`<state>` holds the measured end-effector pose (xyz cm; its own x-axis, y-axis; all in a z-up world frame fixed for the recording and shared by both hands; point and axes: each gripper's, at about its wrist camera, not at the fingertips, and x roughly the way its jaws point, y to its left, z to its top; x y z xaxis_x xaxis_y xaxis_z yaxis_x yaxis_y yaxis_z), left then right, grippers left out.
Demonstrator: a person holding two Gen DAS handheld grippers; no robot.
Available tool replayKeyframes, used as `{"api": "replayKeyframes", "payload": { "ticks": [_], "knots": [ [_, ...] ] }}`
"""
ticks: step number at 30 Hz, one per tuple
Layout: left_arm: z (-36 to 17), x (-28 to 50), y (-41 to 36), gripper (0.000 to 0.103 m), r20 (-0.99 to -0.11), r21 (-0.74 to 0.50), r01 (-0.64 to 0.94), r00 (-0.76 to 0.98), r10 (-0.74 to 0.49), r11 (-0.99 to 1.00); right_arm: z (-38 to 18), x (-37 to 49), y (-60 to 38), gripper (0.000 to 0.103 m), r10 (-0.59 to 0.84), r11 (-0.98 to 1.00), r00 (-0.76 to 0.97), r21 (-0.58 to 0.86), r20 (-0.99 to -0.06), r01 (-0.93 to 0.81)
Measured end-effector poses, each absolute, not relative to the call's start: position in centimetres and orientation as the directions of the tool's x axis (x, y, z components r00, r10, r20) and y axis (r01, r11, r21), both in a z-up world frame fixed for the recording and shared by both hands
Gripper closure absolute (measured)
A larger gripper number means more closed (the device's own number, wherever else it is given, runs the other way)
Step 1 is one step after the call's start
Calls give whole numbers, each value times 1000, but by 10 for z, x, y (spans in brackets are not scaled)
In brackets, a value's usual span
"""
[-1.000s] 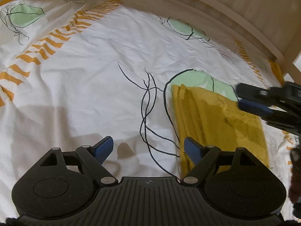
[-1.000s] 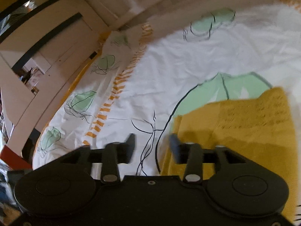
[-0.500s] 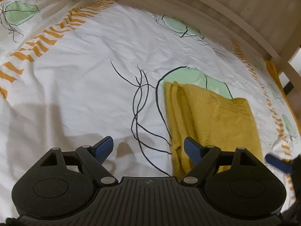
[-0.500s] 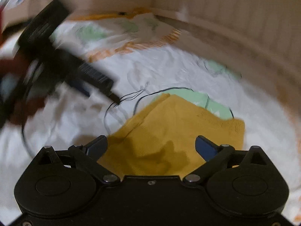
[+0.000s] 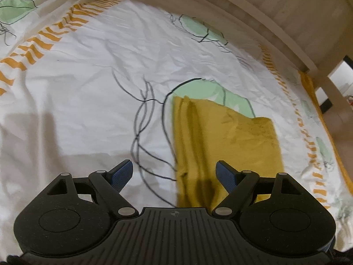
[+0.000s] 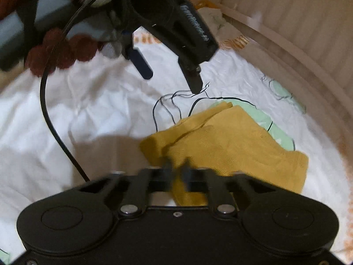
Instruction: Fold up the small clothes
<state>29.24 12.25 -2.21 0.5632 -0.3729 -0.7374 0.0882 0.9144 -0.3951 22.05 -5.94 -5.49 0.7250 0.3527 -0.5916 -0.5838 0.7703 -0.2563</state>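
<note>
white printed bedsheet [image 5: 92, 101] carries my folded mustard garment [image 6: 231, 145]. my right tool [image 6: 176, 165] is pinched tight on its near corner; my left tool [image 5: 174, 172] hangs wide over its left edge.

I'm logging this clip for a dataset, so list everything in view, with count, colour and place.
folded garment: one, mustard yellow, flat on the bedsheet, partly over a green leaf print.
bedsheet: one, white with green leaves, black line drawings and orange dashed stripes, covering the whole surface.
wooden bed frame: one, pale wood, along the far edge.
cable: one, black, hanging from the left gripper.
left gripper: black, blue pads, jaws open, hovering at the garment's left edge.
right gripper: black, jaws shut on the garment's near corner.
hand: one, dark red knit glove, holding the left gripper.
</note>
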Motion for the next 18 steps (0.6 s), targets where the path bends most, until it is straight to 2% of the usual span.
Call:
{"api": "replayKeyframes", "payload": {
  "ticks": [5,11,18],
  "knots": [
    [-14,306,110,21,-728,-457,116,521,-445,882,-31,228,-102,93,416,872,751,-9,-513,-489],
    [-26,332,86,21,-727,-557,107,416,-546,823,-27,229,-118,93,426,888,763,66,-486,-454],
    [-49,348,67,22,-763,-557,77,346,-547,827,-26,225,-123,93,452,881,757,101,-471,-463]
  ]
}}
